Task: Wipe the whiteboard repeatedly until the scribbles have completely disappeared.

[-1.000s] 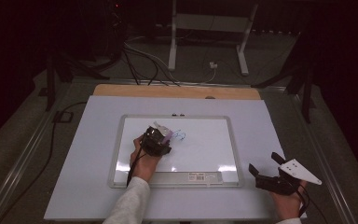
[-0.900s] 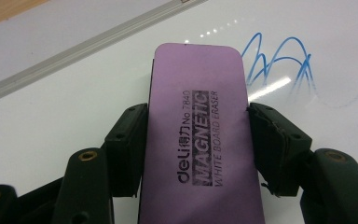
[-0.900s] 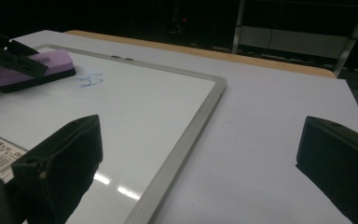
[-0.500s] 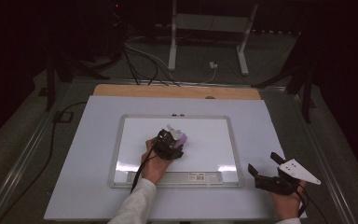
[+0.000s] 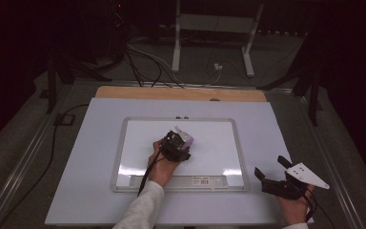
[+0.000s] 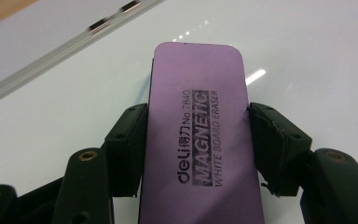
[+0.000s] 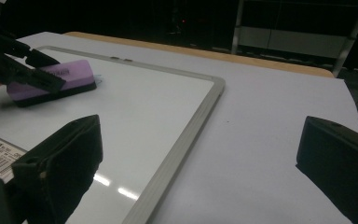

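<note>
eraser (image 5: pixel 187 141) on whiteboard (image 5: pixel 219 143), whiteboard on table (image 5: pixel 90 157)

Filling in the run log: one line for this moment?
left gripper: shut on eraser | eraser: on whiteboard | right gripper: open, beside board

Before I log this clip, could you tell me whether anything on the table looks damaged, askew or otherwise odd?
Nothing much stands out. The whiteboard lies square on the table, and the left hand-held gripper grips the purple eraser flat on it. One small thing: the pad on one jaw looks frayed along its edge.
</note>
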A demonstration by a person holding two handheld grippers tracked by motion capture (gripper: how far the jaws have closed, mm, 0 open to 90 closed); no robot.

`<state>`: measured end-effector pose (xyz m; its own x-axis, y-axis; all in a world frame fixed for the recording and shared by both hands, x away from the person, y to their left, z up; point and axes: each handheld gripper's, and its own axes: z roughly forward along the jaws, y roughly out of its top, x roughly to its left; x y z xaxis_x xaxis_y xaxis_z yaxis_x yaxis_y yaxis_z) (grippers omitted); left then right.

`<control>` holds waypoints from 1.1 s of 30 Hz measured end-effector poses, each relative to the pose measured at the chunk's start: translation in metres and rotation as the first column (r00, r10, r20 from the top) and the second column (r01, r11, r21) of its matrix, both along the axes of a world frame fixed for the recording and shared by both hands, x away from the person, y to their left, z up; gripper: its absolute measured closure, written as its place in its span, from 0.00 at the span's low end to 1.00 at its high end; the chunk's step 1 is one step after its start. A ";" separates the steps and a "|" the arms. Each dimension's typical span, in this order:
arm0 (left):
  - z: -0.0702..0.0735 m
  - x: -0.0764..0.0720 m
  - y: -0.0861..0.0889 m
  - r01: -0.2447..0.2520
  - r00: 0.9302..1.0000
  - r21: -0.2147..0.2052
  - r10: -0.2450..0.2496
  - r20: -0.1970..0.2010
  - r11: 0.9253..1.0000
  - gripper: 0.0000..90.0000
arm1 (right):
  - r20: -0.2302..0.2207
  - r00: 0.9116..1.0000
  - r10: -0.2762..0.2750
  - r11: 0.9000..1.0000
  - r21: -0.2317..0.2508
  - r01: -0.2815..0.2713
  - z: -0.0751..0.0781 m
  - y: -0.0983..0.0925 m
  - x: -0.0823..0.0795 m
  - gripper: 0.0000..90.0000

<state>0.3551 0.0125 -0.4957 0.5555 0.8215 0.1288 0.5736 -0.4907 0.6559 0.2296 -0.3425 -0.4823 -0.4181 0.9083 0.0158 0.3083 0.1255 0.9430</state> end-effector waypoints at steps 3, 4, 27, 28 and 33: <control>0.000 0.000 -0.005 0.004 1.000 0.014 -0.005 0.010 1.000 0.47 | -0.001 1.000 0.003 1.000 -0.002 -0.003 0.000 0.001 0.001 0.01; 0.000 0.000 -0.008 0.013 1.000 0.007 -0.013 0.006 1.000 0.47 | -0.002 1.000 0.004 1.000 -0.003 -0.004 0.000 0.002 0.001 0.01; 0.001 0.009 0.015 -0.054 0.998 0.033 0.054 0.008 0.998 0.47 | 0.002 1.000 -0.001 1.000 0.000 0.001 0.000 0.000 0.000 0.01; 0.001 0.010 0.021 -0.072 0.997 0.039 0.071 0.009 0.997 0.47 | 0.002 1.000 -0.001 1.000 -0.001 0.001 0.000 0.000 0.000 0.01; 0.000 0.016 0.045 -0.153 0.988 0.037 0.153 0.009 0.987 0.47 | 0.000 1.000 -0.001 1.000 -0.003 0.001 0.000 0.000 0.000 0.01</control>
